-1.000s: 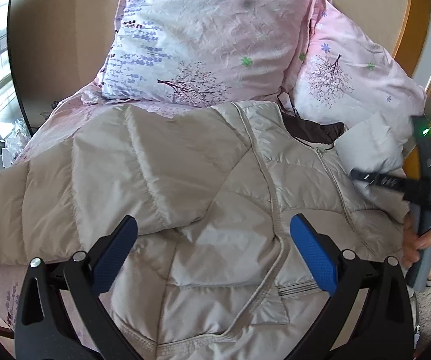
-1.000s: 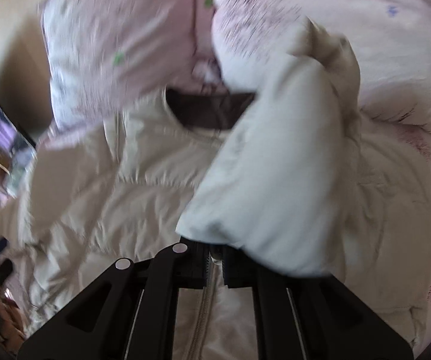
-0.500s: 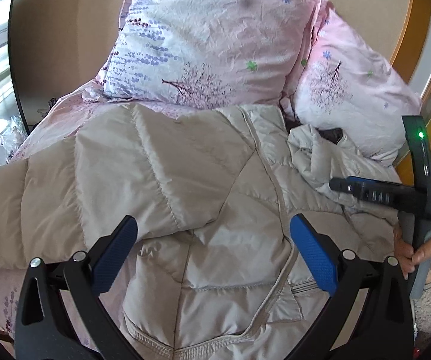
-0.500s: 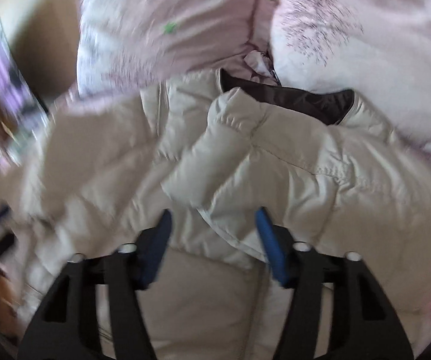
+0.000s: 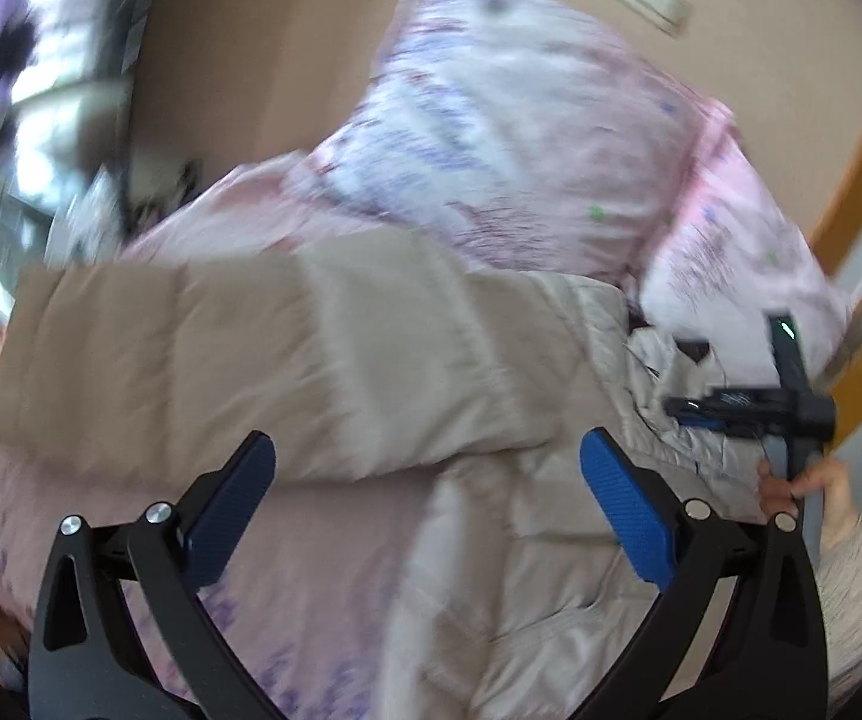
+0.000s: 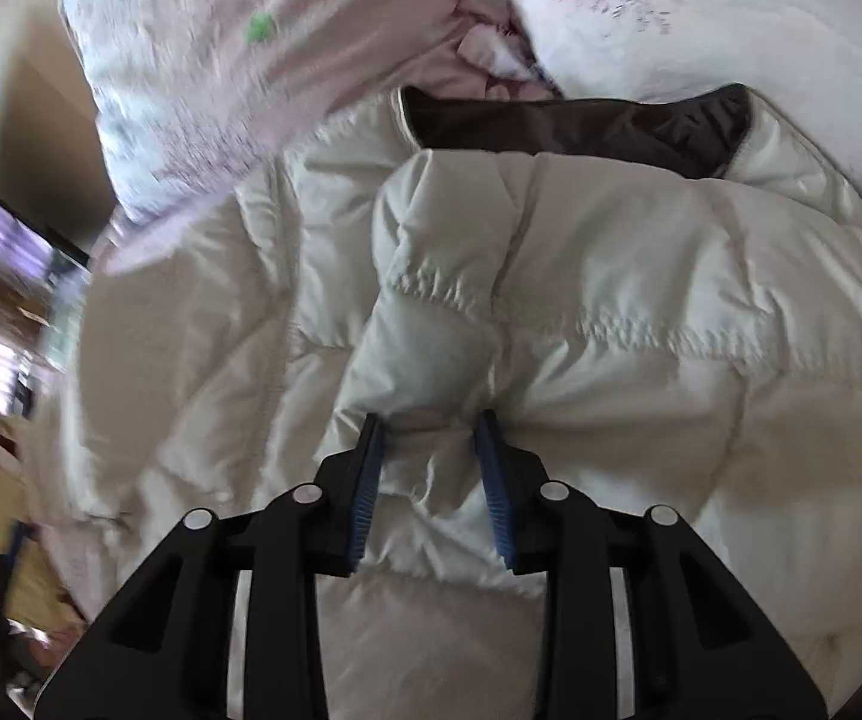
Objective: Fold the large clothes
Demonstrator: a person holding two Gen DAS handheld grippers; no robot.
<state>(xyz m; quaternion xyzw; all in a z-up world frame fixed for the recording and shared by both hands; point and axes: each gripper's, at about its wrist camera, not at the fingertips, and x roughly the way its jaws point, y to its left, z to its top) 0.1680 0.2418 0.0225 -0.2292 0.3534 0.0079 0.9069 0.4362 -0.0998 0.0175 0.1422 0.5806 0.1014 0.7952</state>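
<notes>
A beige quilted down jacket (image 5: 311,360) lies spread on the bed, its dark brown collar lining (image 6: 580,120) toward the pillows. One sleeve (image 6: 431,312) is folded across the chest. My right gripper (image 6: 429,420) points down at that sleeve's end. Its jaws are closing, with puffy fabric between the blue pads, and I see no firm pinch. My left gripper (image 5: 428,450) hangs wide open above the jacket's other outstretched sleeve, holding nothing. In the left wrist view a hand (image 5: 802,480) holds the right gripper's handle at the far right.
Two pink floral pillows (image 5: 520,138) (image 5: 730,252) lean on the tan headboard behind the jacket. A pink printed sheet (image 5: 287,648) covers the bed. The bed's left edge and a bright, cluttered window area (image 5: 41,120) lie at the left.
The right gripper dropped the sleeve onto the jacket's chest, opened, and now stands narrower over the sleeve's end. The left gripper swung left toward the outstretched sleeve, still wide open.
</notes>
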